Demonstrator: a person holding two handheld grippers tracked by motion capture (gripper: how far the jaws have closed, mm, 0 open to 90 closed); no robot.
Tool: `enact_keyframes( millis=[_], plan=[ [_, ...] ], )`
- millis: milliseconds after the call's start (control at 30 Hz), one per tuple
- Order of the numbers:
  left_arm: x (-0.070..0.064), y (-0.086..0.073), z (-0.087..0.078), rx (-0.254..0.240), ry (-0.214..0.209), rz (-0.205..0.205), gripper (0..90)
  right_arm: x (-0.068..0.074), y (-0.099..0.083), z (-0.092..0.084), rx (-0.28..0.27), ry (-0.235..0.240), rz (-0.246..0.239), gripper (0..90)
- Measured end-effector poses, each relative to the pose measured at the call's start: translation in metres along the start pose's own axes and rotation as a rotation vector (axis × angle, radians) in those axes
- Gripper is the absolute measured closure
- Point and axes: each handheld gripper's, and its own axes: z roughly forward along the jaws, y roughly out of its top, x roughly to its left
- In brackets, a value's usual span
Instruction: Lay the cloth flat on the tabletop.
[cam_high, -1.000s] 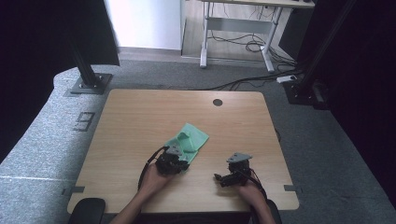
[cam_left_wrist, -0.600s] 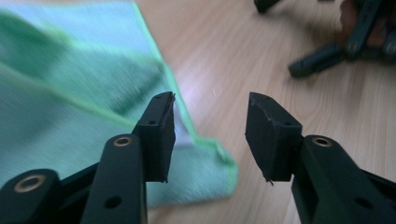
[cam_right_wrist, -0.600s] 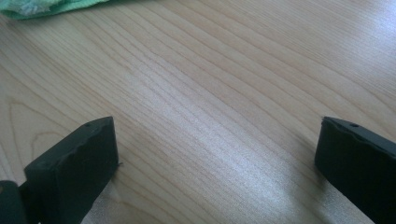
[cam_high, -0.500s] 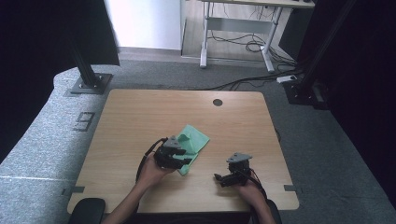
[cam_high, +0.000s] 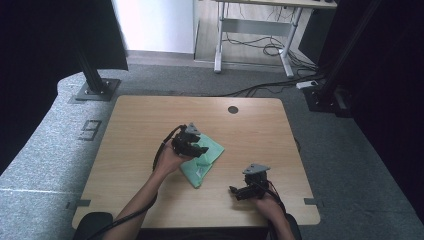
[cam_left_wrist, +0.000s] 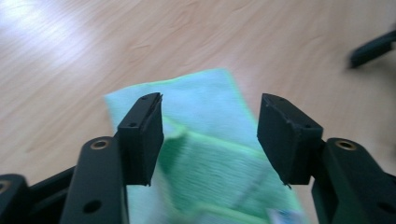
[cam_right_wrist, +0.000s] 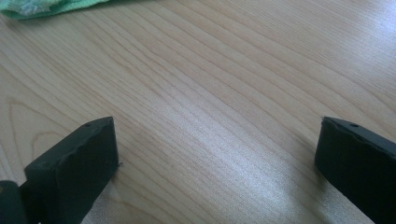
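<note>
Green cloth (cam_high: 204, 159), one folded piece, lies on the worktop (cam_high: 130, 130); left gripper (cam_high: 196, 148) above it just opened its jaws, holding nothing; right gripper (cam_high: 239, 192) is open, near right.

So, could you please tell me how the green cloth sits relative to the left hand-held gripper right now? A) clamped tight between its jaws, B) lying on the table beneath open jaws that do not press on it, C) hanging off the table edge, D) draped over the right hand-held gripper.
B: in the left gripper view the left hand-held gripper has its jaws spread apart, just opened, with the green cloth lying folded on the table below them.
</note>
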Motion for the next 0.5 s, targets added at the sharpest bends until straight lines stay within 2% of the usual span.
enact_keyframes(
  millis=[33, 67, 133, 233, 300, 333, 367, 400, 433, 467, 500],
  plan=[
    [0.009, 0.001, 0.008, 0.026, 0.010, -0.013, 40.0, 0.000, 0.000, 0.000, -0.001, 0.000, -0.002, 0.0],
    [0.009, 0.001, 0.008, 0.026, 0.010, -0.013, 40.0, 0.000, 0.000, 0.000, -0.001, 0.000, -0.003, 0.0],
    [0.017, -0.002, 0.018, 0.051, 0.016, -0.039, 40.7, 0.000, 0.000, 0.000, -0.001, 0.001, -0.003, 0.0],
    [0.022, -0.008, 0.028, 0.099, 0.008, -0.036, 45.6, 0.000, 0.000, 0.000, -0.001, 0.000, -0.004, 0.0],
    [0.021, -0.013, 0.034, 0.137, 0.000, -0.023, 56.6, 0.000, 0.000, 0.000, -0.001, 0.000, -0.003, 0.0],
    [0.021, -0.013, 0.034, 0.137, 0.000, -0.023, 61.6, 0.000, 0.000, 0.000, -0.001, 0.000, -0.003, 0.0],
    [0.021, -0.016, 0.034, 0.148, 0.010, -0.018, 70.8, 0.000, 0.000, 0.000, -0.001, 0.000, -0.004, 0.0],
    [0.021, -0.016, 0.034, 0.148, 0.010, -0.018, 76.2, 0.000, 0.000, 0.000, -0.001, 0.000, -0.004, 0.0],
    [0.023, -0.015, 0.028, 0.106, 0.027, -0.046, 80.7, 0.000, 0.000, 0.000, 0.000, 0.000, -0.003, 0.0],
    [0.023, -0.015, 0.028, 0.106, 0.027, -0.046, 82.7, 0.000, 0.000, 0.000, 0.000, 0.000, -0.003, 0.0],
    [0.025, -0.012, 0.017, 0.042, 0.038, -0.067, 83.2, 0.000, 0.000, 0.000, 0.000, 0.001, -0.003, 0.0]
  ],
)
